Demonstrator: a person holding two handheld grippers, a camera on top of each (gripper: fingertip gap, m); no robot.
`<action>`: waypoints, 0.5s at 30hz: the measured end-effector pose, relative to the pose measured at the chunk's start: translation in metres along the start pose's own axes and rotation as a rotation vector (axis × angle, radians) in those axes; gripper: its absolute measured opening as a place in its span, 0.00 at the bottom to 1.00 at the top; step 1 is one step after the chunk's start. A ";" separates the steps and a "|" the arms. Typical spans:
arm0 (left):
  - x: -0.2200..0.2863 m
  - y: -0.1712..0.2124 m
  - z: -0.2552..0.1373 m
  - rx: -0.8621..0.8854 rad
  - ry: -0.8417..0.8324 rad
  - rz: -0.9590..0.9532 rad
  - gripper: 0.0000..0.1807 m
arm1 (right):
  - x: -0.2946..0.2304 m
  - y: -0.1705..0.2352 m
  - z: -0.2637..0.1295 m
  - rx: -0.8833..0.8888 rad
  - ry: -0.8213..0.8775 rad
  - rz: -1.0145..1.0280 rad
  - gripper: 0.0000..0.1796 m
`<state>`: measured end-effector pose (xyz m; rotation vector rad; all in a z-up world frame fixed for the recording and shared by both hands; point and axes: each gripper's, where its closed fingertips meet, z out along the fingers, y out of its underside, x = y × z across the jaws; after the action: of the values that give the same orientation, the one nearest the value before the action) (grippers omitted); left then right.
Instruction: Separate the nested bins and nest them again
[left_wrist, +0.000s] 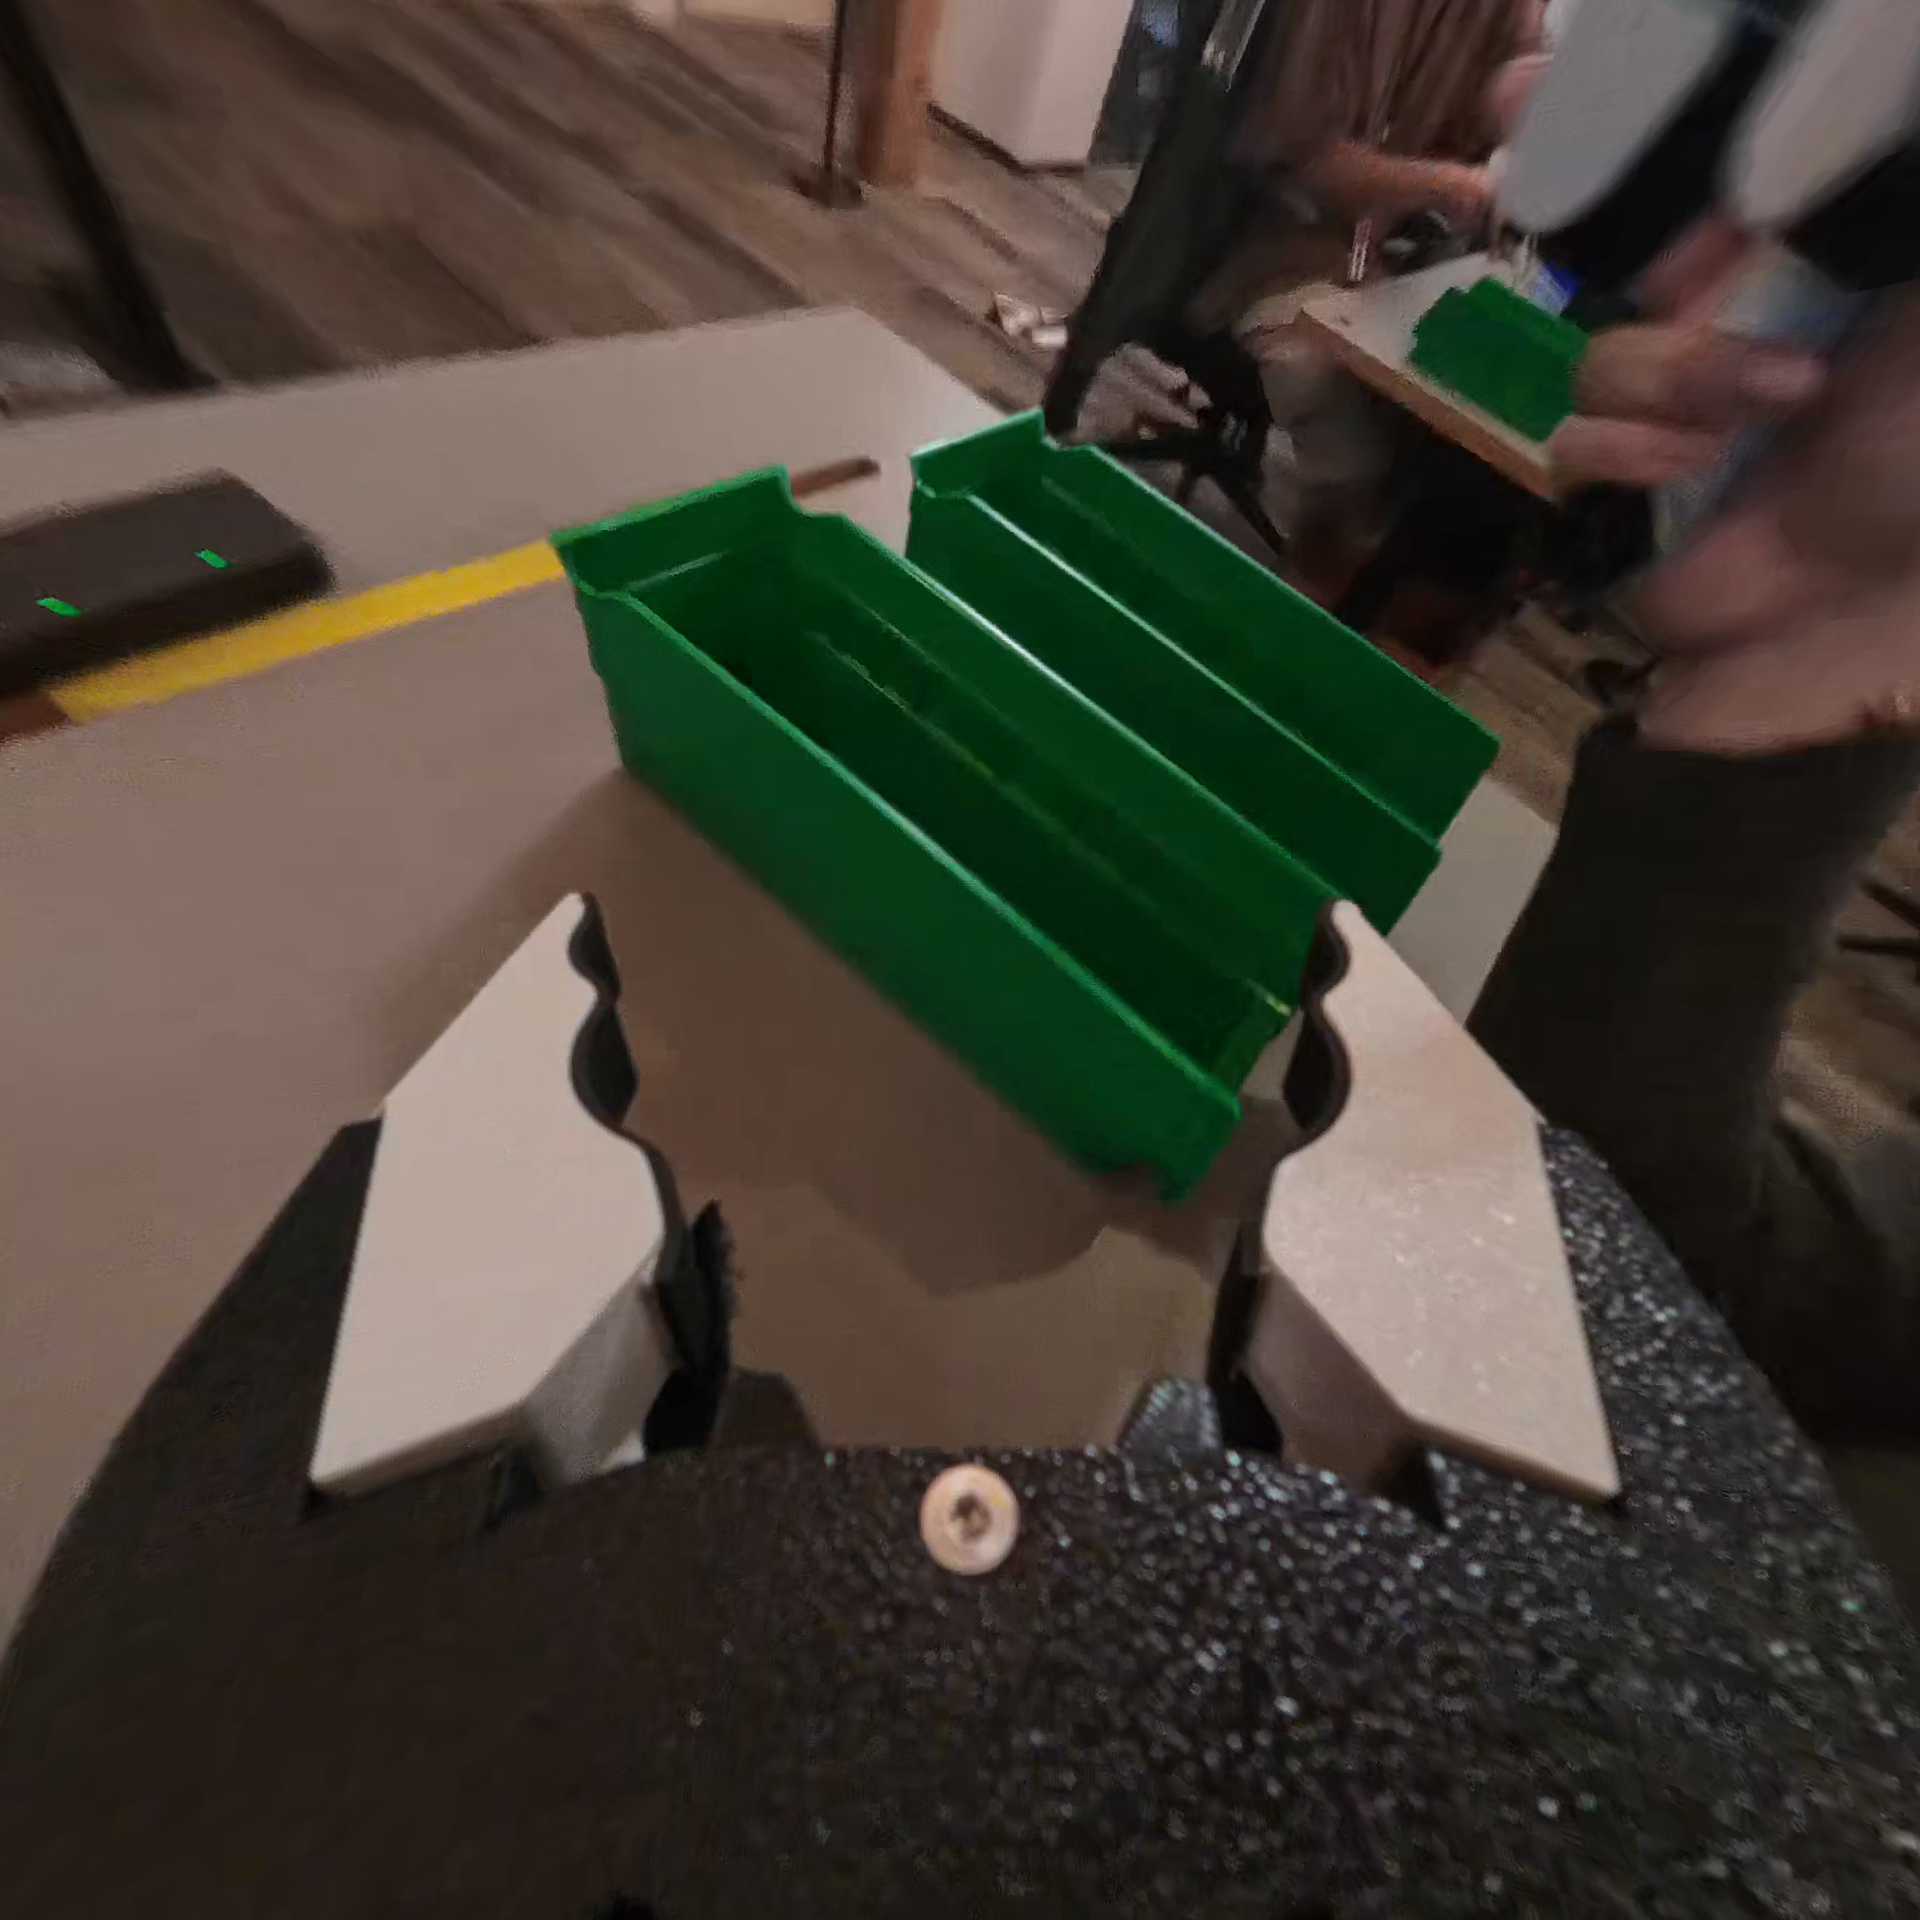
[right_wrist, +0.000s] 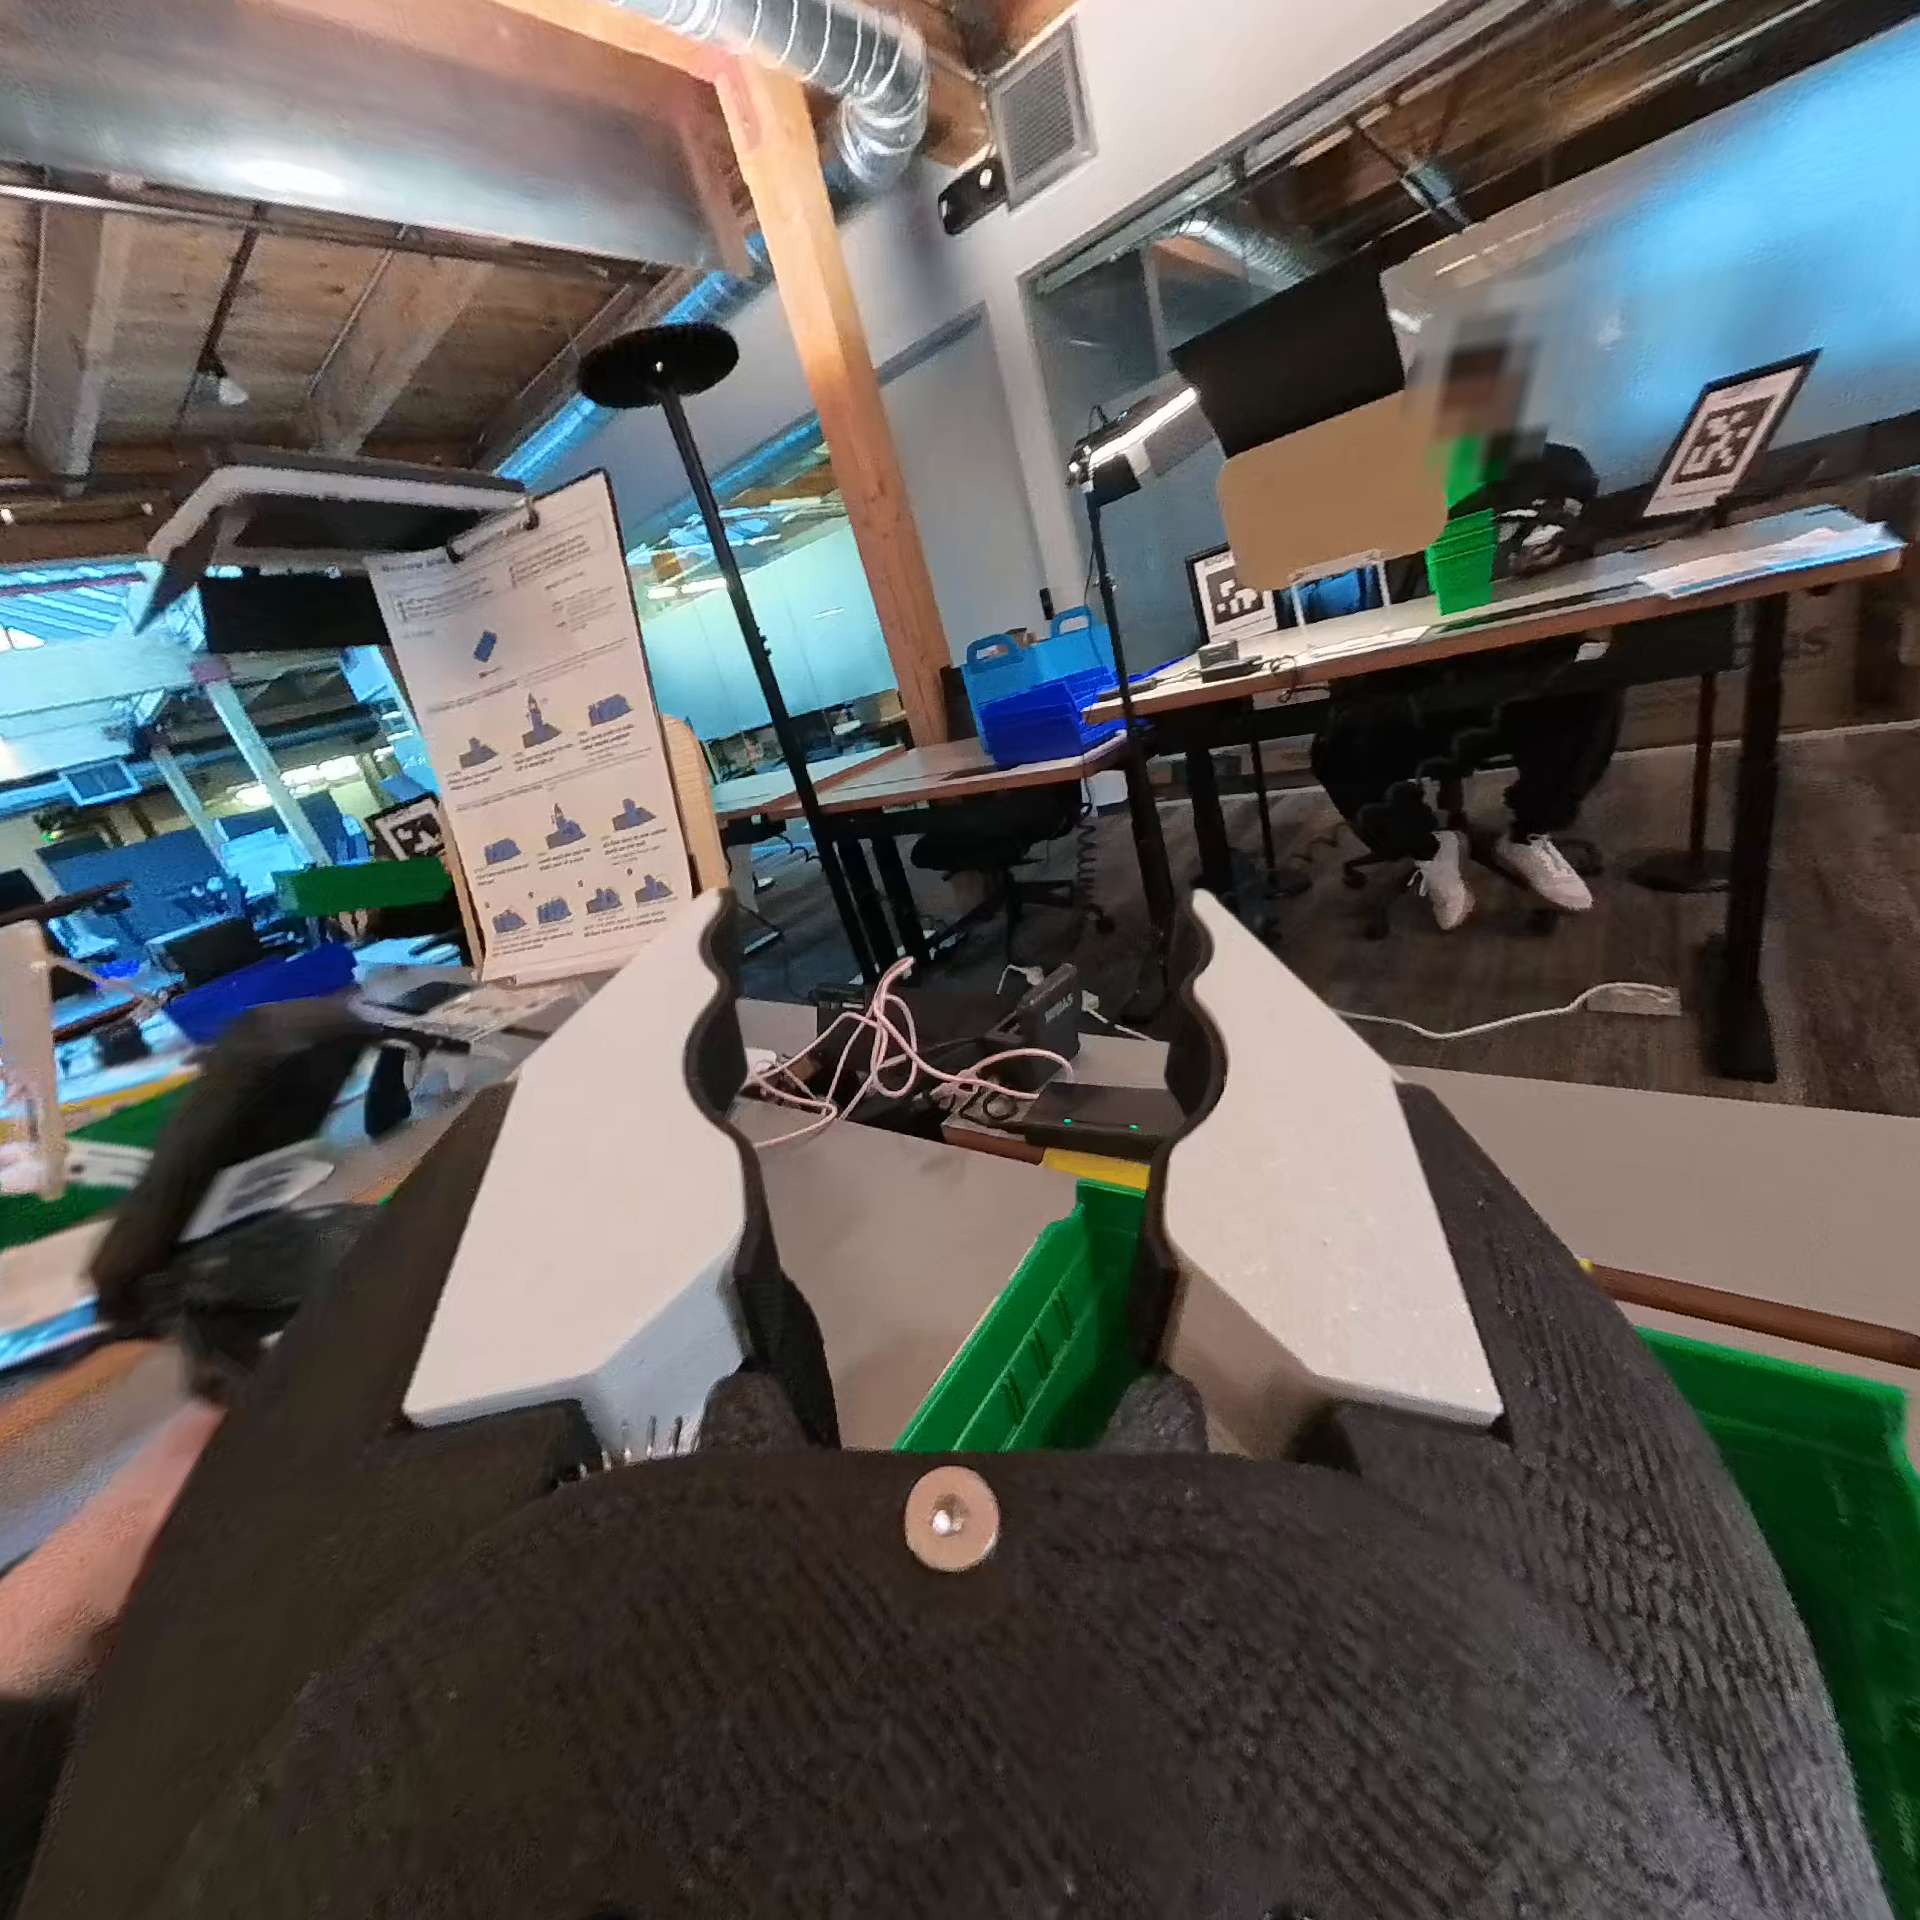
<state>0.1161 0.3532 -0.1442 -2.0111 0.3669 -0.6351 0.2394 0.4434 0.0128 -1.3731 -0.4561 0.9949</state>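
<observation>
Ahead of your left gripper (left_wrist: 961, 961), whose fingers stand wide apart and hold nothing, two long green bins sit side by side on the grey table (left_wrist: 260, 883). The nearer bin (left_wrist: 904, 894) has a second nested inside; the farther bin (left_wrist: 1195, 665) looks empty. Your right gripper (right_wrist: 961, 961) is likewise spread and empty, a green bin (right_wrist: 1039, 1340) below it. Only its view shows the black power bank (right_wrist: 1091, 1117) beyond.

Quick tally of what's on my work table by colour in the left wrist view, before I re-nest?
Green: 2, near bin and far bin, side by side, both empty.
Black: 1, box with green lights.
Yellow: 1, tape strip.
Total: 4.
The green bin on the other desk isn't counted.
</observation>
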 end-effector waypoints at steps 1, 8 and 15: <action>-0.004 -0.003 0.018 -0.058 0.009 -0.042 0.71 | 0.002 -0.003 -0.002 0.012 0.006 0.005 0.46; -0.018 0.011 0.108 -0.483 -0.059 -0.153 0.70 | 0.001 -0.005 -0.006 0.014 0.013 -0.010 0.46; -0.035 0.049 0.122 -0.769 -0.156 -0.075 0.24 | -0.003 -0.002 -0.003 0.003 -0.005 -0.009 0.46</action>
<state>0.1572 0.4335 -0.2459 -2.7967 0.4921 -0.4024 0.2410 0.4392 0.0154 -1.3653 -0.4633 0.9917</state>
